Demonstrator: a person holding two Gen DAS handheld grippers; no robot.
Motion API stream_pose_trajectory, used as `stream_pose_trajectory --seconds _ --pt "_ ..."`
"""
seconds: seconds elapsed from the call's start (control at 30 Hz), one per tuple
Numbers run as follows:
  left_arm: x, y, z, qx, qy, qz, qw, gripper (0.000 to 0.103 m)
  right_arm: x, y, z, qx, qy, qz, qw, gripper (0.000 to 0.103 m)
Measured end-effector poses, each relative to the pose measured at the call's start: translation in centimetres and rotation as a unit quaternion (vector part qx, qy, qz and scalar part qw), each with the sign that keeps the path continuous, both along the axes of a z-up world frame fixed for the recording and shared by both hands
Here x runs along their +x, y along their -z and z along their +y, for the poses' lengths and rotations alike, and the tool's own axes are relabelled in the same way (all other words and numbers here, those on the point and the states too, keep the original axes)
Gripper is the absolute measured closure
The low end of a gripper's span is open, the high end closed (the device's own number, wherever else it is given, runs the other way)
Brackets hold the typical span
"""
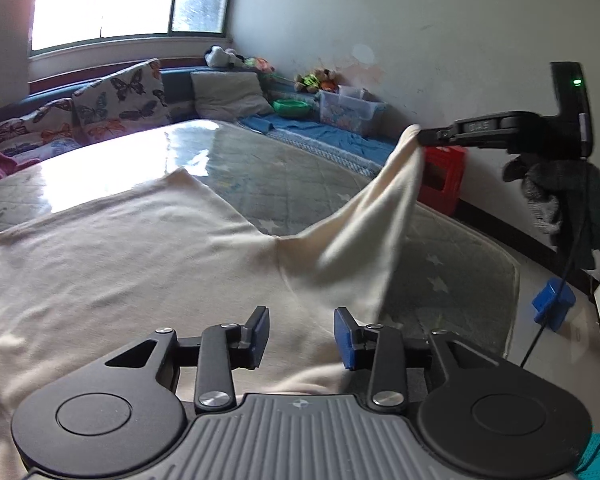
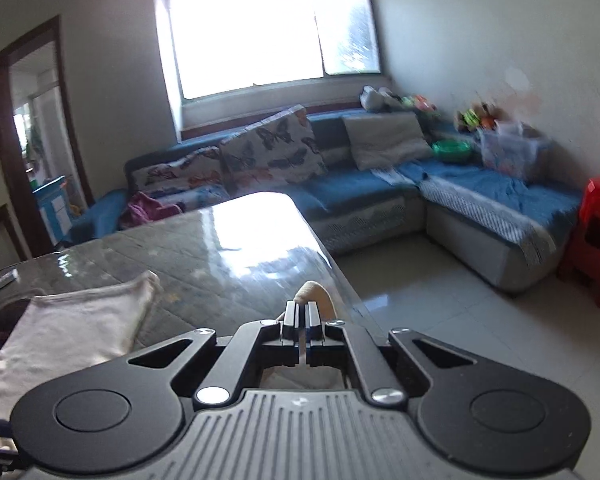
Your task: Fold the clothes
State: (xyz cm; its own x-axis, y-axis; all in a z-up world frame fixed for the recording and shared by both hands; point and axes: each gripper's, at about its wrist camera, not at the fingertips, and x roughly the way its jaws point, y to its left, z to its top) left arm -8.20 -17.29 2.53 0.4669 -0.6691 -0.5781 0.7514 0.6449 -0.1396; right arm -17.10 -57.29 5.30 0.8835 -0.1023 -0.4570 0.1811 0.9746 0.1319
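The cream garment [image 1: 112, 264] lay spread over the glossy quilted table [image 1: 236, 160], most of it flat, presumably so its outline could be read before a fold was made. 1 corner was raised off the surface: the right gripper [image 1: 422, 136] had its 2 fingers clenched on that corner, drawing the cloth up into a slanted, taut ridge, which looked like the start of carrying the edge across the body of the garment. The left gripper [image 1: 300, 336] hung low over the near part of the fabric with its blue-padded fingers [image 1: 346, 336] spread apart and nothing between them, probably waiting to take a second corner or pin the cloth. In the right wrist view the pinched tip of the cream garment [image 2: 318, 296] poked out beyond the closed right gripper [image 2: 302, 314], but the grip point itself was hidden by the fingers. The garment's near and left edges ran out of the left wrist view, so its type could not be told, and the right view was blurred toward the sofa [image 2: 480, 196]
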Motion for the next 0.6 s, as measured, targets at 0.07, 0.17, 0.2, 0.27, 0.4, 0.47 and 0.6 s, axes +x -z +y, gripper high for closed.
stream_pose_trajectory --seconds 0.07,0.17,0.2,0.27,0.4,0.47,0.6 --pt "0.4 -0.5 1.2 -0.008 -0.017 0.0 0.9998 0.064 0.1 -1.6 1.1 -0.013 -0.024 -0.011 1.0 0.101" --pt "0.7 -0.8 3.0 -0.015 -0.043 -0.004 0.9989 0.063 0.6 -3.9 4.2 -0.034 -0.078 -0.027 0.996 0.101" --pt "0.7 -0.9 3.7 -0.017 -0.052 -0.005 0.9985 0.063 0.8 -4.7 5.3 -0.041 -0.097 -0.032 0.994 0.101" --pt "0.7 -1.0 5.1 -0.021 -0.069 -0.008 0.9974 0.062 1.2 -6.2 7.7 -0.056 -0.135 -0.042 0.988 0.101" --pt "0.3 -1.0 7.9 -0.029 -0.103 -0.01 0.9942 0.06 2.6 -7.2 13.6 -0.077 -0.216 -0.045 0.972 0.101" --pt "0.1 -0.7 9.1 -0.031 -0.118 -0.005 0.9926 0.059 3.5 -6.8 16.9 -0.082 -0.259 -0.037 0.962 0.101" --pt "-0.4 -0.1 11.3 -0.036 -0.147 0.004 0.9885 0.059 4.8 -5.6 23.0 -0.09 -0.332 -0.017 0.939 0.101"
